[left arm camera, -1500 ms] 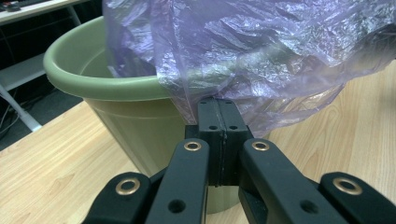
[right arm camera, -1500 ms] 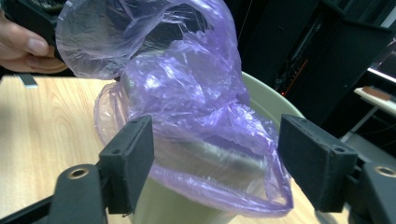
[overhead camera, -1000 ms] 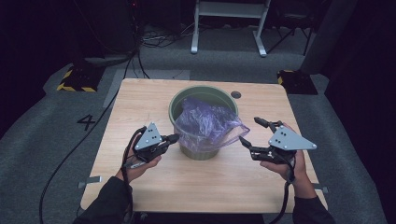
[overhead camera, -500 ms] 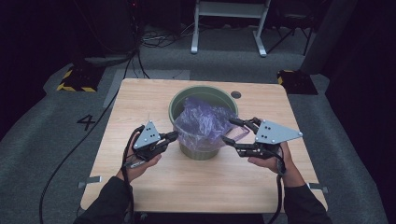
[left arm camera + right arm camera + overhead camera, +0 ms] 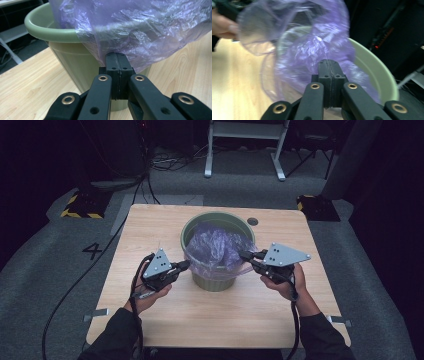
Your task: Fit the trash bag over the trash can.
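Two grippers meet at a green bin (image 5: 218,270) that stands at the centre of the high view, on a wooden table (image 5: 150,225). A purple plastic bag (image 5: 220,245) lines the bin and spills over its rim on the near side.

At lower left of centre in the high view, the left gripper (image 5: 184,265) has its jaws pressed together on the bag's edge at the bin's left wall. In the left gripper view the pads (image 5: 117,62) meet with the film running in between them, just below the green rim (image 5: 50,33). It sits where it was a second ago, clamped as before.

A second ago the right gripper (image 5: 246,255) was wide open, well off the bin toward the right of the frame. It has since slid left to the bin's right rim, and its jaws have just been closing. They now stand together, and in the right gripper view, blurred, the pads (image 5: 329,67) meet against purple film, with the pale green rim (image 5: 382,75) curving off to the right. Whether film is actually pinched between them cannot be told for sure. The bag now looks more bunched on its right side than before.
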